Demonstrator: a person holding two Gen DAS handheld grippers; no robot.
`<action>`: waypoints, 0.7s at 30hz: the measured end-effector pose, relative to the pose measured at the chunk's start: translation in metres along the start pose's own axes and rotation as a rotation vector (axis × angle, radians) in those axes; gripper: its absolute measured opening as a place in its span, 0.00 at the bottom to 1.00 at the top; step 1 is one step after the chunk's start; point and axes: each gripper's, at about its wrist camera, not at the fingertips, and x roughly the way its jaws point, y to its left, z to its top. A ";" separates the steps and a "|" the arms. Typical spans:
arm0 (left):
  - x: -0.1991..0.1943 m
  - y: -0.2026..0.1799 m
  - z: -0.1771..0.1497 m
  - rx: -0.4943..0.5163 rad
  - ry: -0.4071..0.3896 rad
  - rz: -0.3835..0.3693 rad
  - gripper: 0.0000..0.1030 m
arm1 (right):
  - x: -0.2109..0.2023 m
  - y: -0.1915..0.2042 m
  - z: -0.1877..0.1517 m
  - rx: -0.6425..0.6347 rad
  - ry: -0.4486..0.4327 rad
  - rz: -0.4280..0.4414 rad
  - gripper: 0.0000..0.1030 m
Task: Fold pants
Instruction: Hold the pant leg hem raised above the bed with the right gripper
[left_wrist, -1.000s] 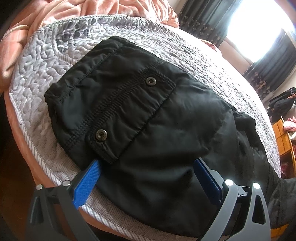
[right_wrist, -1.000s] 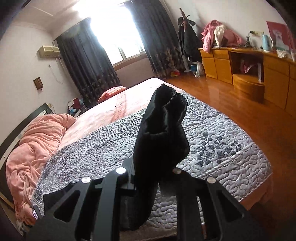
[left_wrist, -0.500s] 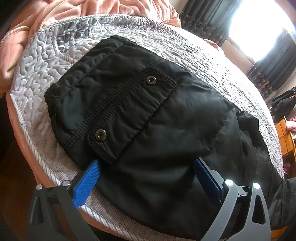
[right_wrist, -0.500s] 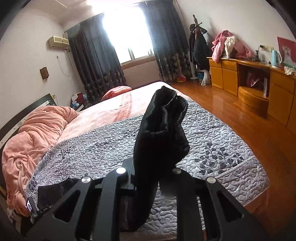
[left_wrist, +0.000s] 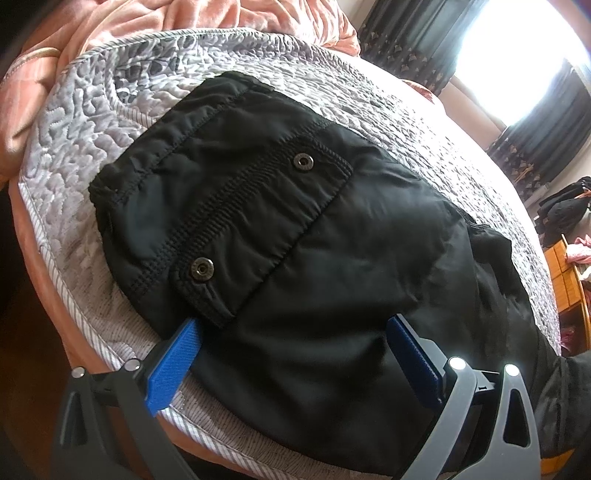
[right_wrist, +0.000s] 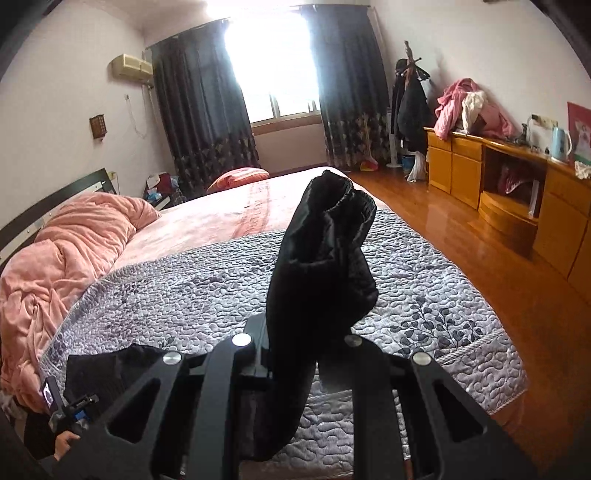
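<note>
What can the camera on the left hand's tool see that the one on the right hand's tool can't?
Only the left view shows the pants' pocket flap with two metal snap buttons, and the open left gripper, blue fingers straddling the fabric. Only the right view shows the lifted leg end pinched in the right gripper, plus the wooden desk and window. Both show the black padded pants on the grey quilted bedspread.

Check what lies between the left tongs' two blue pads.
In the left wrist view, the black pants fill the gap between the blue pads; the left tongs stand open on the fabric over the quilt.
</note>
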 end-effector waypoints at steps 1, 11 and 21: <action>0.000 0.000 0.000 0.000 0.000 0.000 0.96 | 0.001 0.004 0.001 -0.012 0.004 -0.001 0.15; -0.003 0.004 -0.001 -0.015 -0.007 -0.024 0.96 | -0.004 0.045 0.004 -0.139 0.001 -0.018 0.15; -0.007 0.008 -0.002 -0.036 -0.015 -0.054 0.96 | 0.012 0.111 -0.011 -0.341 0.037 -0.044 0.15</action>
